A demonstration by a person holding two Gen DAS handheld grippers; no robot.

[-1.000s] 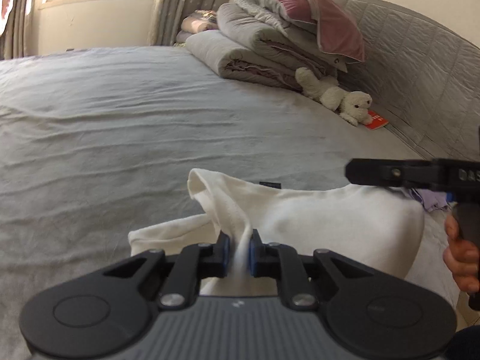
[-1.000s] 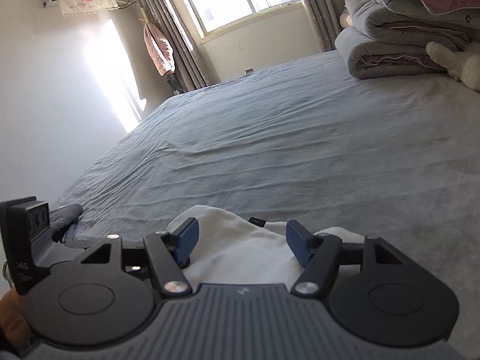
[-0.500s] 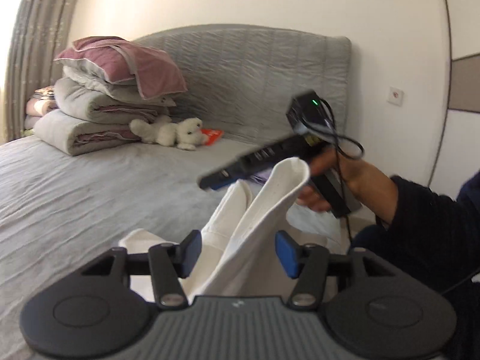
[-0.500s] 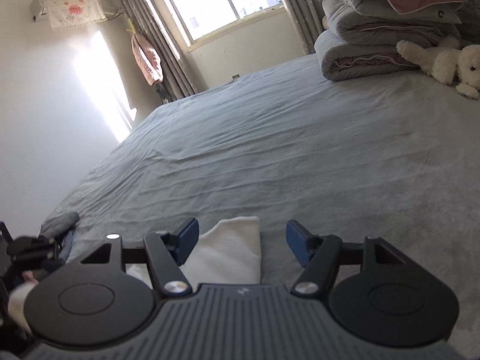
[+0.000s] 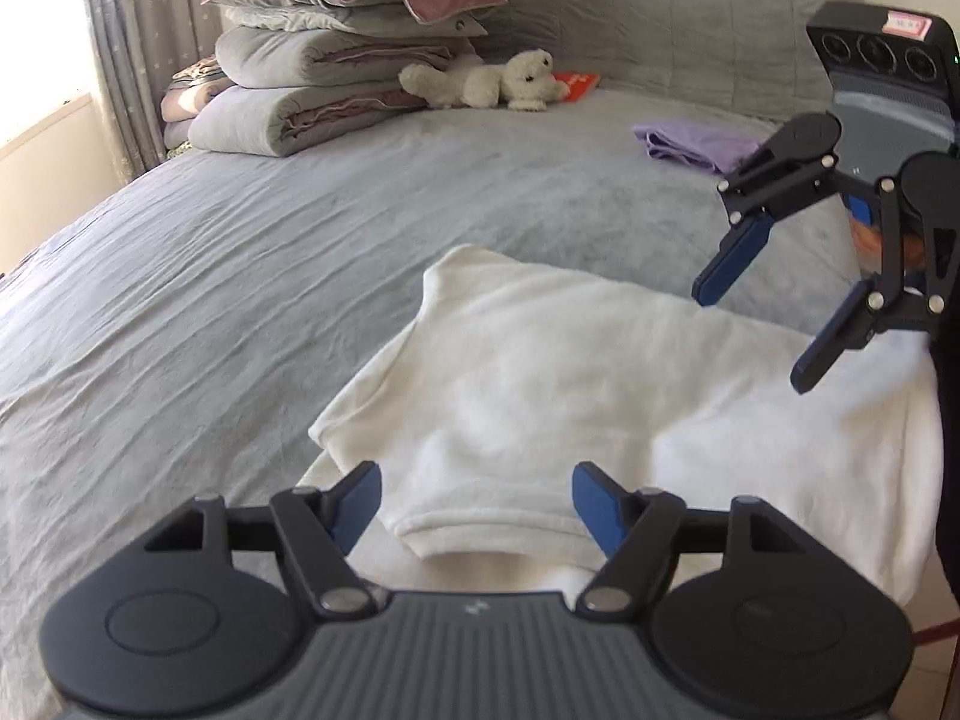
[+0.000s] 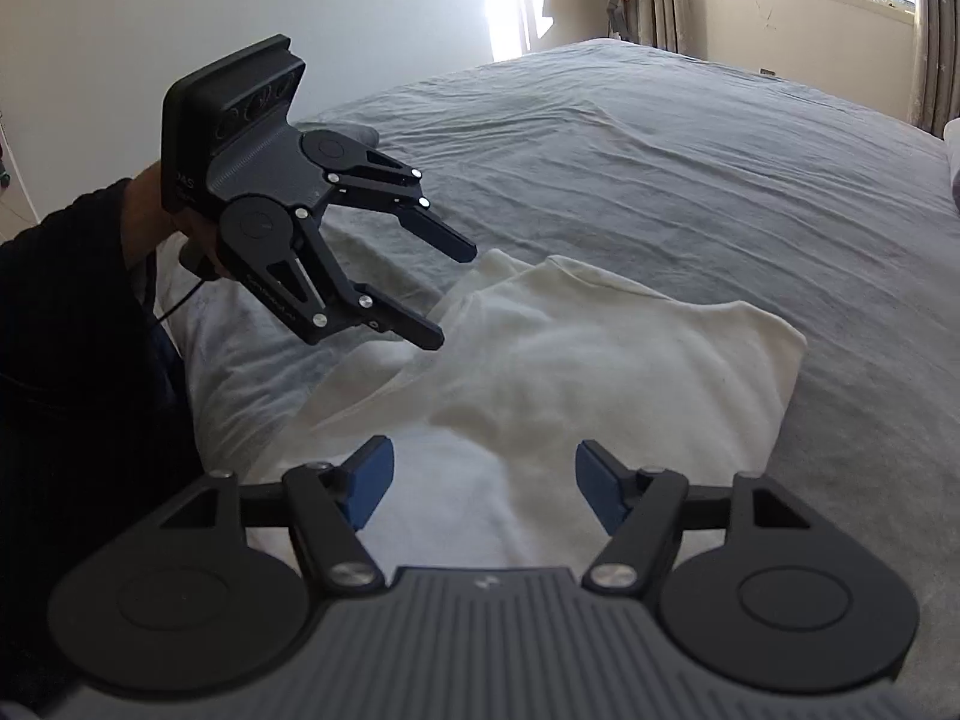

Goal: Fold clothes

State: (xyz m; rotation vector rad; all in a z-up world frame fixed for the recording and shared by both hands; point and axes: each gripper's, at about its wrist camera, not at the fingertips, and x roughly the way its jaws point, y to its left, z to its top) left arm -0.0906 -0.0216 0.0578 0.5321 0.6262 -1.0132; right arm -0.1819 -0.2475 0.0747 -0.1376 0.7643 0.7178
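A white garment (image 5: 600, 396) lies loosely folded on the grey bed (image 5: 240, 276), near its edge. My left gripper (image 5: 474, 501) hovers low over the garment's hem. Its jaws are opening; cloth lies under the gap and the pads do not touch it. In the right wrist view the left gripper (image 6: 449, 295) hangs above the garment's (image 6: 600, 360) left edge with nothing pinched. My right gripper (image 6: 485, 483) stands open over the near part of the cloth. The left wrist view shows the right gripper (image 5: 751, 341) at the right, open, just above the garment.
At the head of the bed stand stacked folded quilts and a pillow (image 5: 312, 78), with a white plush toy (image 5: 486, 84) beside them. A folded purple cloth (image 5: 696, 144) lies near the padded headboard. A person's dark sleeve (image 6: 78, 312) fills the left side.
The left gripper was shut on a fold of the white cloth; it has let go and its jaws have spread. The garment now lies flat. Both grippers have swung round over it.
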